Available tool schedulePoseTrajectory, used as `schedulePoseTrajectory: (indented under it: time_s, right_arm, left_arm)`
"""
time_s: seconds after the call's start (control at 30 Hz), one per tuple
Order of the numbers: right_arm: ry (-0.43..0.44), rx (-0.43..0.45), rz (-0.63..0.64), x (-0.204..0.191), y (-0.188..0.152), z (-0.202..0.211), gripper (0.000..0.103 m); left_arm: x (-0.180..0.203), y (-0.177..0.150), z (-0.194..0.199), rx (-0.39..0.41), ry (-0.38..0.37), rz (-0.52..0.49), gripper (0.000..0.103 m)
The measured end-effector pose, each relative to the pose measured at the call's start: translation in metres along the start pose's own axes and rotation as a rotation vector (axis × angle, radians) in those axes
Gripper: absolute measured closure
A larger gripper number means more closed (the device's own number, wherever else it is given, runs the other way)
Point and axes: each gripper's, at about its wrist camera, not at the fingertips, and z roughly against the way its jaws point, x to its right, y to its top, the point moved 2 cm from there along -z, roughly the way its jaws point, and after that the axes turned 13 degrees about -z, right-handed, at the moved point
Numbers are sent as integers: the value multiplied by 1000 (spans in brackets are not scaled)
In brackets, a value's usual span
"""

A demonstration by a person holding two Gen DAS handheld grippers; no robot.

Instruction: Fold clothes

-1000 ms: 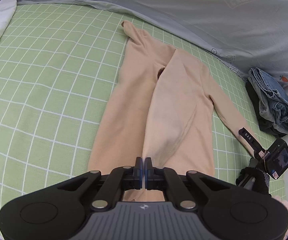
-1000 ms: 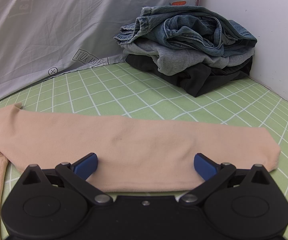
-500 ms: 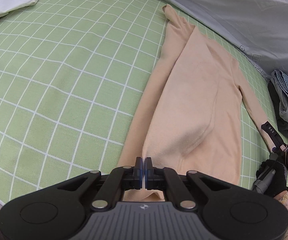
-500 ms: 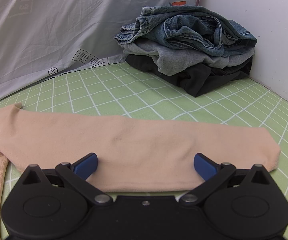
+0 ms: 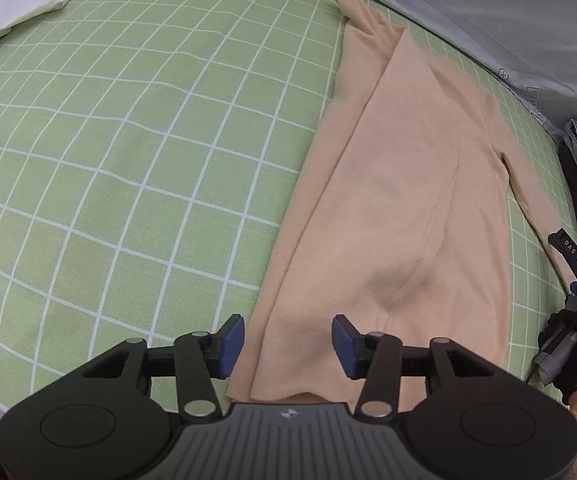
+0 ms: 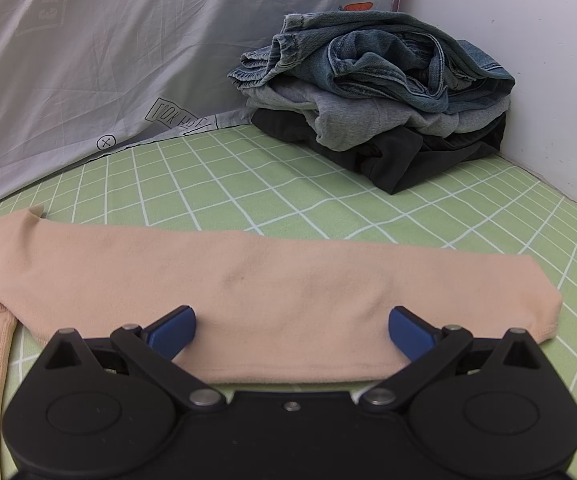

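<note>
1. A bed fills both views, its green checked sheet [image 5: 128,160] spread flat. A grey printed duvet [image 6: 108,60] is banked along the far side, and a white wall stands at about 2 o'clock in the right wrist view.
2. The peach long-sleeved top [image 5: 408,208] lies lengthwise on the sheet, running from 6 o'clock up toward 12 to 1 o'clock in the left wrist view. One side is already folded over the body.
3. What has changed: the left gripper [image 5: 287,339], pinched tight on the folded edge a second ago, has just been opening. Its blue pads now stand apart over the near hem, which lies between them but untouched. The cloth has been let go and the fold lies flat where it was laid.
4. I judge that the first lengthwise fold is finished on this side.
5. The right gripper [image 6: 290,330] has not moved. Its jaws are wide open over the outstretched sleeve [image 6: 288,280], holding nothing. That sleeve is probably the next thing to bring in.
6. No box or basket shows. The nearest thing to one is the pile of clothes [image 6: 376,92] at 1 o'clock: jeans on top, grey cloth under, black at the bottom.
</note>
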Motion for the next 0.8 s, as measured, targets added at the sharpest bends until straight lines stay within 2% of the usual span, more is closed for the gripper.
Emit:
schedulePoseTrajectory:
  time_s: [0.17, 0.43, 0.63, 0.73, 0.8]
  right_arm:
    - [0, 0, 0, 1, 0, 0, 0]
    - [24, 2, 16, 7, 3, 2, 0]
    - [-97, 86, 26, 36, 19, 1, 0]
    - [-189, 80, -2, 64, 31, -8, 0]
    - [-210, 69, -38, 80, 35, -11, 0]
  left_arm:
    - [20, 39, 10, 61, 64, -110, 30]
    - [37, 102, -13, 101, 135, -202, 28]
    - [42, 140, -58, 54, 169, -222, 27]
    - [46, 147, -76, 25, 174, -237, 27]
    - [50, 148, -82, 20, 181, -256, 27]
